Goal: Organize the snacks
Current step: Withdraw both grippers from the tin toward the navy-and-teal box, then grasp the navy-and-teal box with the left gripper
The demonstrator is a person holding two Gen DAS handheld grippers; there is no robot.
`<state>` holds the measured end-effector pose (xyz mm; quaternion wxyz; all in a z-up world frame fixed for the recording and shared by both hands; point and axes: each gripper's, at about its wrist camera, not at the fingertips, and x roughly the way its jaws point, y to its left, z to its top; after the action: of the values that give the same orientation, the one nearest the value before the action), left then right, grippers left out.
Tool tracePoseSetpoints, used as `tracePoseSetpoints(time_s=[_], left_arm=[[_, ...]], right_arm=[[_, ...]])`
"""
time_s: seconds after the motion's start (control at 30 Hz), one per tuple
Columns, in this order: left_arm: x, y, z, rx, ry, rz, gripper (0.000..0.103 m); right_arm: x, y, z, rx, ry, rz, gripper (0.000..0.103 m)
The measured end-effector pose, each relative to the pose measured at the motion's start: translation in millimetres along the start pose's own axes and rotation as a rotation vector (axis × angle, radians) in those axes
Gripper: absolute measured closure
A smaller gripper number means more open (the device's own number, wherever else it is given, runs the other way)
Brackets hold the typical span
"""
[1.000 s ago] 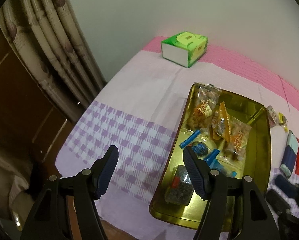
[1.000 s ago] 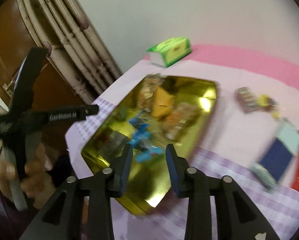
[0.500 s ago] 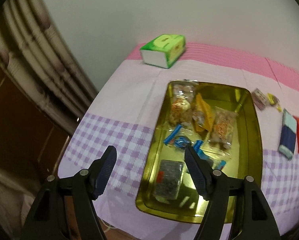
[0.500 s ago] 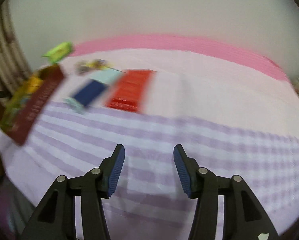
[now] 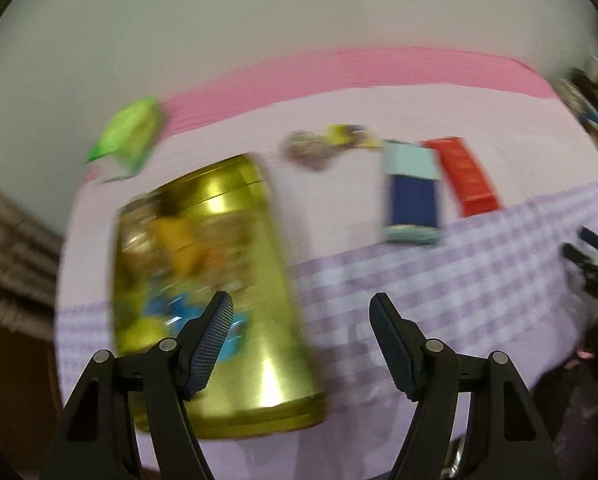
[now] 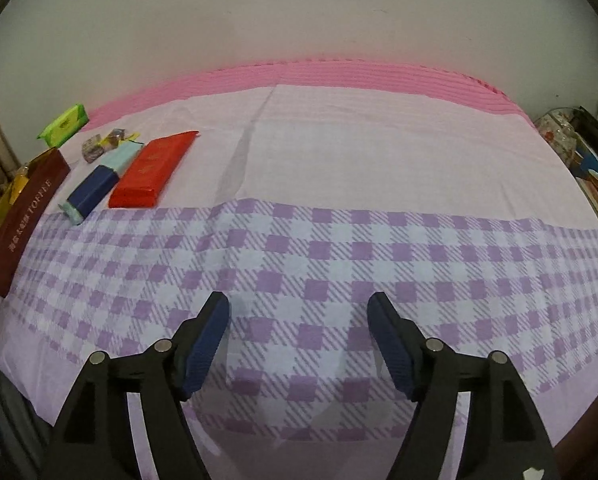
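A gold tin [image 5: 271,380] holding several wrapped snacks sits at the table's left, blurred in the left wrist view. In the right wrist view its dark red side [image 6: 23,220] shows at the far left. Beside it lie a blue pack [image 5: 413,196] [image 6: 93,192], a red pack [image 5: 465,176] [image 6: 155,168] and small candies [image 5: 323,148] [image 6: 103,144]. My left gripper [image 5: 301,320] hangs open over the tin's right edge, holding nothing. My right gripper [image 6: 299,320] is over bare checked cloth, its jaws opening with nothing between them.
A green tissue box [image 5: 127,144] [image 6: 63,126] stands at the back left near the wall. The cloth [image 6: 339,160] is pink at the back and purple-checked in front. Cluttered items [image 6: 579,160] stand past the table's right end. A curtain hangs at the left.
The left gripper has swung right, so the tin now lies left of its jaws. The right gripper moved from over the tin to the checked cloth, and its jaws have widened.
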<state>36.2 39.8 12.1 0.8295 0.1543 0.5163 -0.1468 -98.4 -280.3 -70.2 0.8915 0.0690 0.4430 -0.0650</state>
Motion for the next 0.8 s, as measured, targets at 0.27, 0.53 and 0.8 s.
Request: tracePoseSetpoints(time_s=[0.27, 0.53, 0.8], left_arm=[[54.3, -62.7, 67.8, 0.142, 0.085, -0.121, 0.032], [113.0, -92.5, 103.5, 0.199, 0.181, -0.177, 0.032], [142.0, -92.7, 115.7, 0.176, 0.188, -0.191, 0.035]], right_arm=[[-3.5, -15.6, -4.1, 0.091, -0.025, 0.082, 0.023], [-4.7, -20.8, -4.8, 0.109, -0.033, 0.134, 0.016], [-7.7, -28.8, -3.7, 0.134, -0.042, 0.179, 0.013]])
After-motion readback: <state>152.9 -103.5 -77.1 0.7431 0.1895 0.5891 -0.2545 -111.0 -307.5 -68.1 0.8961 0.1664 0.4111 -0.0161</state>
